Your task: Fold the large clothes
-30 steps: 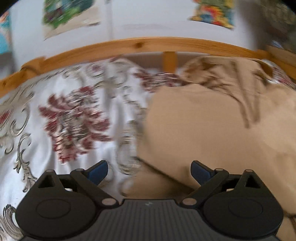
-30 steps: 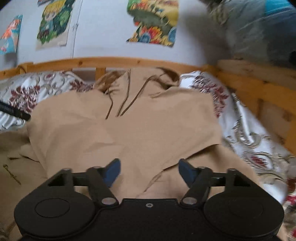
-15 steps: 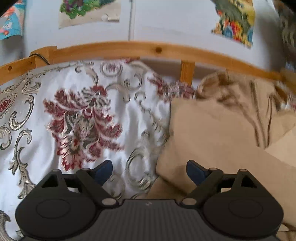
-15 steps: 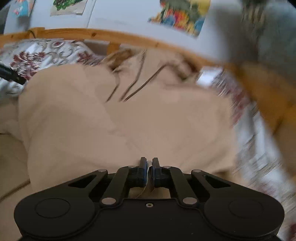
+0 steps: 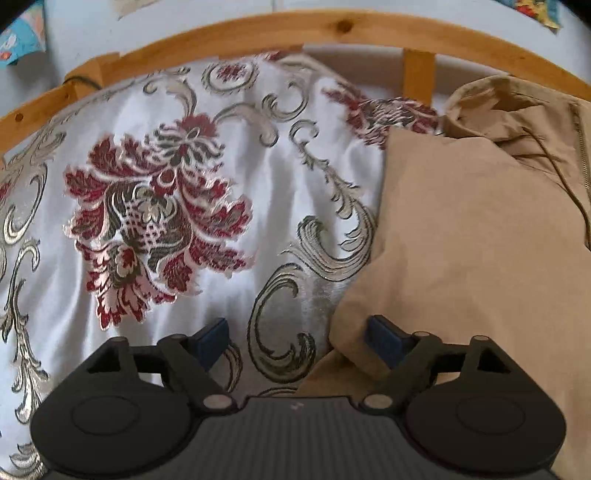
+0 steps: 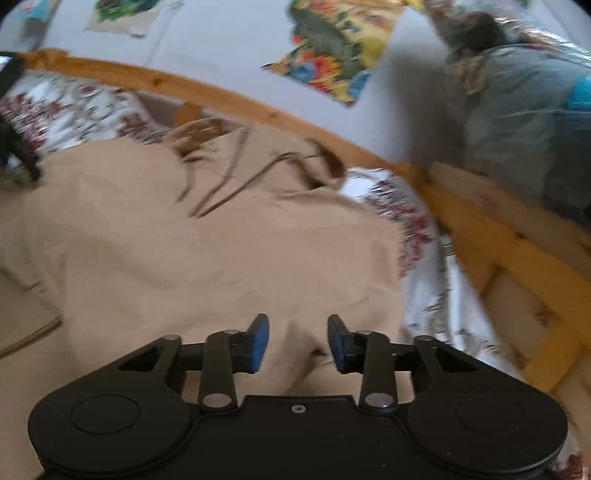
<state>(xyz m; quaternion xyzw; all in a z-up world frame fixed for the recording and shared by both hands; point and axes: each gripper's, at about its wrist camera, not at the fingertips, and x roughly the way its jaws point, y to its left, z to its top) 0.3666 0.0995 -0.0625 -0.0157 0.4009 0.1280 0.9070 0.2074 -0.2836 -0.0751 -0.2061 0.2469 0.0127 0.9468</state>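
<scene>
A large tan hooded jacket (image 5: 480, 229) lies on the bed, its sleeve folded across the body; it also fills the right wrist view (image 6: 207, 258), drawstrings and hood at the far end. My left gripper (image 5: 297, 341) is open and empty over the bedspread, its right finger at the jacket's left edge. My right gripper (image 6: 298, 341) is partly open above a raised fold of the jacket, which sits between the fingers without being pinched.
The floral white bedspread (image 5: 166, 206) covers the bed, also showing at the right in the right wrist view (image 6: 424, 295). A wooden bed rail (image 5: 295, 33) runs along the far side and the right side (image 6: 498, 251). Posters hang on the wall (image 6: 332, 48).
The right gripper shut on the jacket fabric half a second ago, then opened and let it go. The left gripper has shifted left, showing more bedspread, and stays open.
</scene>
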